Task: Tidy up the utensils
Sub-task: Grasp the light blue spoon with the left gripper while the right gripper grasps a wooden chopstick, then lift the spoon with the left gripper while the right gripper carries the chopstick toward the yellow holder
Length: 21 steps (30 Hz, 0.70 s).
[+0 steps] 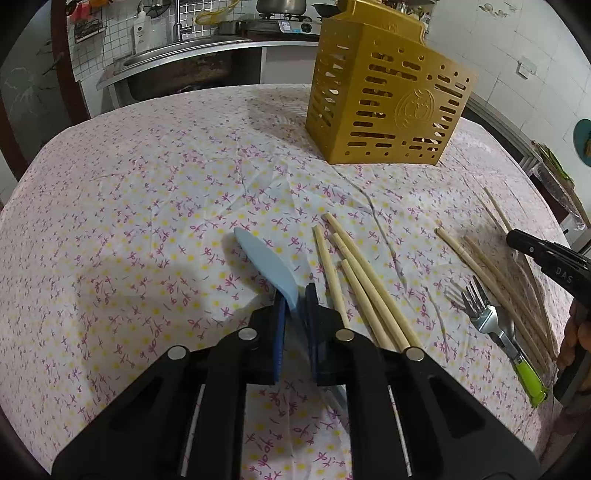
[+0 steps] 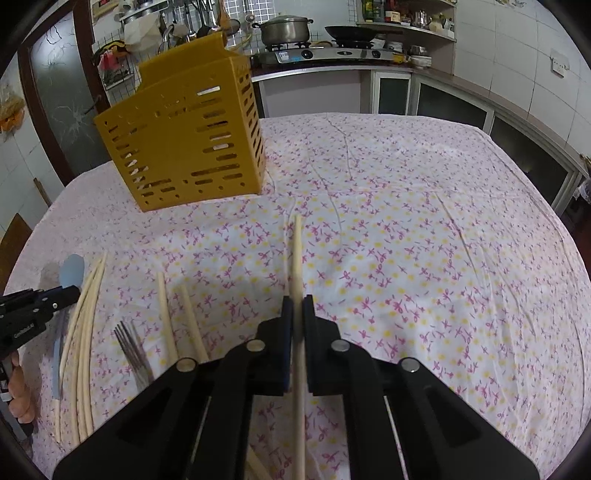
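Note:
A yellow slotted utensil holder (image 1: 388,92) stands at the far side of the table; it also shows in the right wrist view (image 2: 184,136). My left gripper (image 1: 295,295) is shut on a light blue plastic knife (image 1: 269,266), whose blade points forward just above the cloth. My right gripper (image 2: 297,306) is shut on one bamboo chopstick (image 2: 296,258), held lengthwise between the fingers and pointing forward. Several loose chopsticks (image 1: 362,291) lie right of the knife. A fork with a green handle (image 1: 495,325) lies further right among more chopsticks (image 1: 491,269).
The table wears a white cloth with pink and yellow flowers (image 2: 406,240). A kitchen counter with a stove and pot (image 2: 284,33) runs behind it. The right gripper's finger (image 1: 546,254) shows at the right edge of the left wrist view.

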Available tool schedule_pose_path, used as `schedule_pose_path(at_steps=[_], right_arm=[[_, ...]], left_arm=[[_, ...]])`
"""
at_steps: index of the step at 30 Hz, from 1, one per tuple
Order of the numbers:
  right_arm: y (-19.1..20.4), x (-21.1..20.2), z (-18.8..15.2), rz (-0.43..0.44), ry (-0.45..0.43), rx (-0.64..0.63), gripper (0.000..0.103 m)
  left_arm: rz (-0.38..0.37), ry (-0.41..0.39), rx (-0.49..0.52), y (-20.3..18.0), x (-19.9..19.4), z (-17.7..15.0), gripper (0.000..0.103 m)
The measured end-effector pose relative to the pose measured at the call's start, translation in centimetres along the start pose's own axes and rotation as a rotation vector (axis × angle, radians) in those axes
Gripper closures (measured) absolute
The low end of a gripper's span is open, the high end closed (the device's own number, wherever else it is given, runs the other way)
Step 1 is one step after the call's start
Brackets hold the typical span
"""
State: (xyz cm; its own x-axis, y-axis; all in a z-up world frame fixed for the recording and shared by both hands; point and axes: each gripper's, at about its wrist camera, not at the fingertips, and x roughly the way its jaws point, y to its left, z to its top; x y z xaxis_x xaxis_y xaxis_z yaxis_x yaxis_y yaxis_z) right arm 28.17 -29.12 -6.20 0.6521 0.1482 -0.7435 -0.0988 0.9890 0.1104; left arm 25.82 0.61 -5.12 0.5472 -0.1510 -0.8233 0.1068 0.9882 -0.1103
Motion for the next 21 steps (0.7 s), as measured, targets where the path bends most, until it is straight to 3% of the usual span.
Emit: schedule_pose_path(at_steps=[9,21], right_arm=[[-1.0,-1.0,-0.1,0.03,-0.049,0.058,0.097],[-2.0,-0.6,-0.5,0.059,-0.037,0.094,0.097]], left_arm=[[-0.05,-0.005,0.01,0.5,-0.1,-0.1,0.094],[-0.061,0.003,0.0,0.6,0.3,0.1,0.094]])
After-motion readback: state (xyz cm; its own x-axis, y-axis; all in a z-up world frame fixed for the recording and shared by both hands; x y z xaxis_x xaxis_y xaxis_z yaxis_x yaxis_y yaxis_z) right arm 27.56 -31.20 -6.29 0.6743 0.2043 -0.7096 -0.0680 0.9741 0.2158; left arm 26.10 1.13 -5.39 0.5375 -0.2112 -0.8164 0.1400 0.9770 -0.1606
